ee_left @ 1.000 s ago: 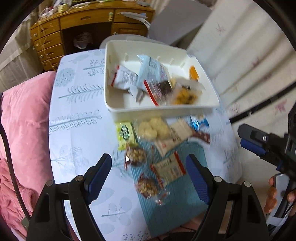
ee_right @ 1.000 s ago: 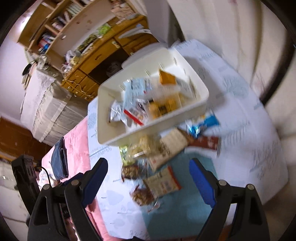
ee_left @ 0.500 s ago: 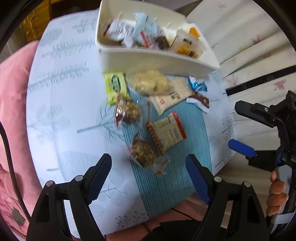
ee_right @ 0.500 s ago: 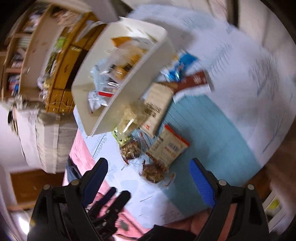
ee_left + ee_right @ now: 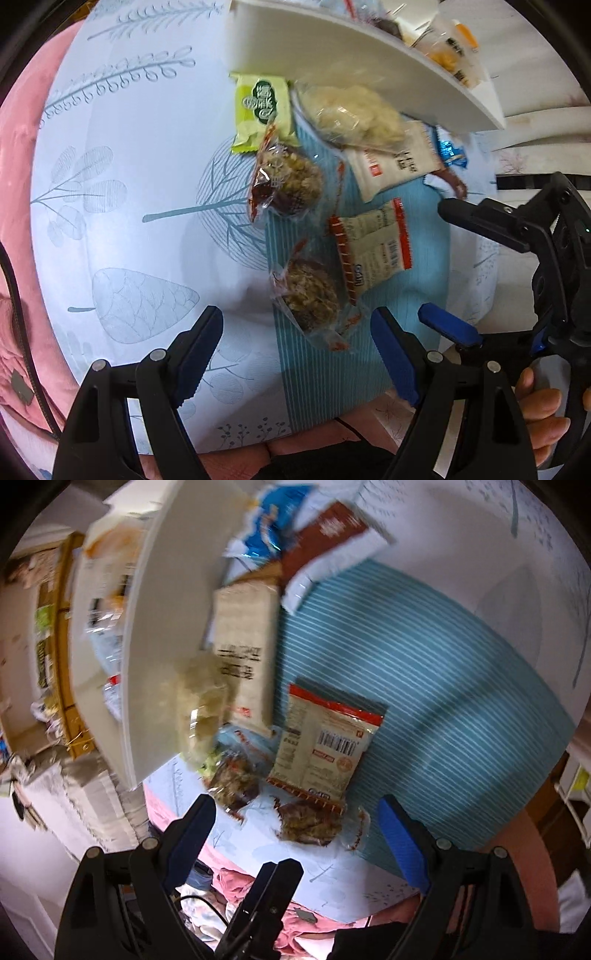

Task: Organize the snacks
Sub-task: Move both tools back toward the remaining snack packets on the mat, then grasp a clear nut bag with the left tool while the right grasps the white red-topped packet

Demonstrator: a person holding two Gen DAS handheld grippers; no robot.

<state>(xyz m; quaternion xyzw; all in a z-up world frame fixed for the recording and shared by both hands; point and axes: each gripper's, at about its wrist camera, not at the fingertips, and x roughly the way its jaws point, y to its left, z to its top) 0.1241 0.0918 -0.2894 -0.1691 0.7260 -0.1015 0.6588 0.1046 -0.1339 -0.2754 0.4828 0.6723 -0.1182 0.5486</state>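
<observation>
Loose snacks lie on the table in front of a white bin (image 5: 351, 55) that holds several packets. My left gripper (image 5: 295, 347) is open and empty, just short of a clear-wrapped nut cake (image 5: 308, 291). A second nut cake (image 5: 290, 181), a red-edged white packet (image 5: 373, 247), a green packet (image 5: 262, 110) and a bag of pale puffs (image 5: 354, 114) lie beyond. My right gripper (image 5: 295, 834) is open and empty above the same nut cake (image 5: 308, 821) and red-edged packet (image 5: 325, 742). The right gripper also shows at the right of the left wrist view (image 5: 454, 269).
A blue striped mat (image 5: 424, 672) covers part of the leaf-print tablecloth (image 5: 129, 184). A beige packet (image 5: 245, 646), a brown bar (image 5: 328, 542) and a blue packet (image 5: 269, 531) lie near the bin (image 5: 155, 609). A pink cushion (image 5: 14, 147) borders the table's left.
Both grippers have dropped lower and closer to the loose snacks, with the view tilting so the bin slid to the upper edge. Both stay open.
</observation>
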